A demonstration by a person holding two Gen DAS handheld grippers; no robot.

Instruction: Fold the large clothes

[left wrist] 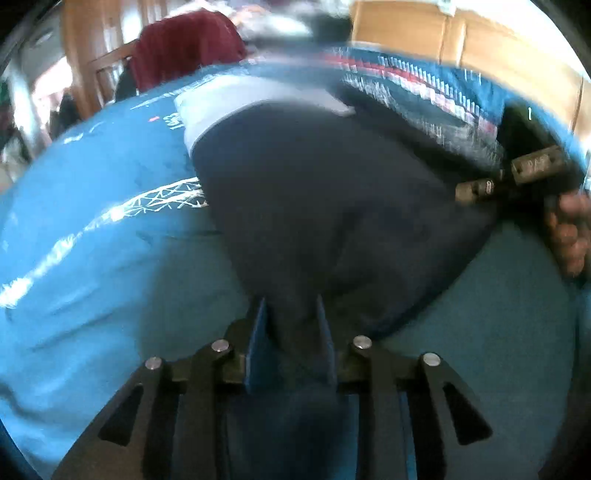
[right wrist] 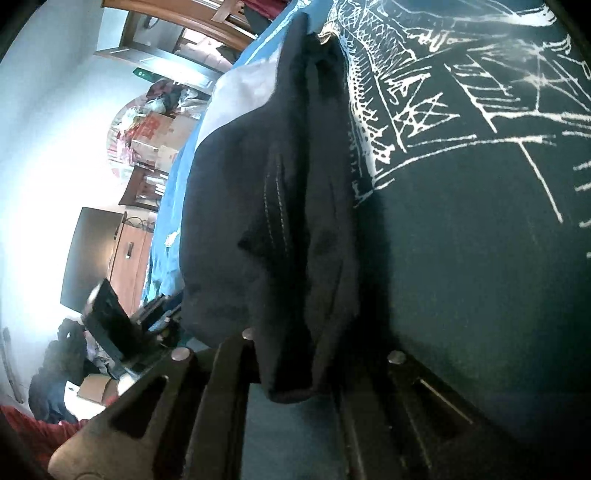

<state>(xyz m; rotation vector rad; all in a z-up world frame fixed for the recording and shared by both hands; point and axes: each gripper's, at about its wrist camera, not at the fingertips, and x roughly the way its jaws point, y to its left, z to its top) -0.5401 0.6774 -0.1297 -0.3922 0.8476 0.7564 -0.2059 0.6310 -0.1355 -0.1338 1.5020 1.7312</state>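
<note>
Clearly you had both grippers clamped on the dark garment (left wrist: 332, 206): the left gripper (left wrist: 291, 325) pinched one end, the right gripper (right wrist: 291, 369) the other, its length stretched between them over the blue bedspread (left wrist: 103, 258).

Quick count: one dark garment, two grippers, one blue printed sheet

One navy garment (left wrist: 332, 206) lies on the single blue sheet (left wrist: 92, 258) with white line print. Two grippers: the left gripper (left wrist: 291, 317) pinching the garment's near end, the right gripper (left wrist: 491, 184) at its right edge, plus one hand (left wrist: 569, 236). One maroon cloth (left wrist: 184, 48) beyond the garment, one cardboard box (left wrist: 461, 33).
</note>
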